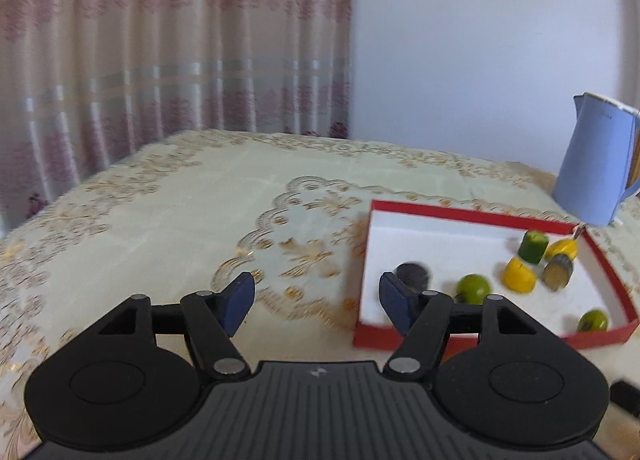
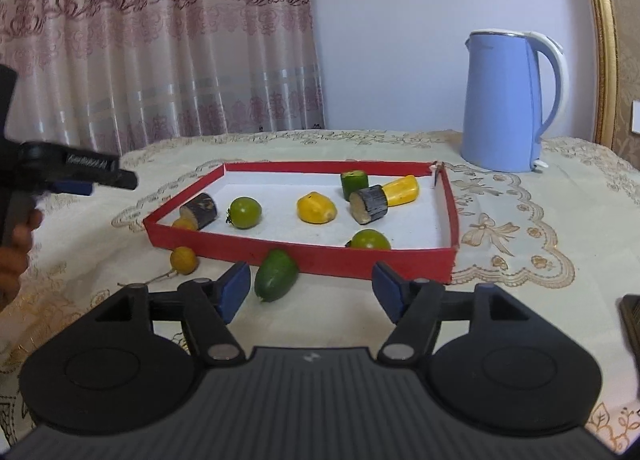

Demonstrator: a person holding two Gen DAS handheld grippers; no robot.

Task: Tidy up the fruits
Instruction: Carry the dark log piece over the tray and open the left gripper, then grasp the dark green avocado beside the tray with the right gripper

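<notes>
A shallow red tray (image 2: 304,256) with a white floor holds several toy fruits: green round fruits (image 2: 245,212), yellow pieces (image 2: 316,207), dark cut stubs (image 2: 369,204) and a green cylinder (image 2: 354,183). A green avocado-shaped fruit (image 2: 276,275) and a small orange fruit (image 2: 184,259) lie on the cloth outside the tray's near wall. My right gripper (image 2: 312,287) is open and empty, just in front of the avocado-shaped fruit. My left gripper (image 1: 318,300) is open and empty, over the tray's left edge (image 1: 365,260); it also shows in the right wrist view (image 2: 74,186).
A blue electric kettle (image 2: 506,100) stands behind the tray on the right. The table (image 1: 168,196) carries a cream embroidered cloth. Pink curtains (image 1: 160,40) hang behind it. A gold frame edge (image 2: 602,40) stands at far right.
</notes>
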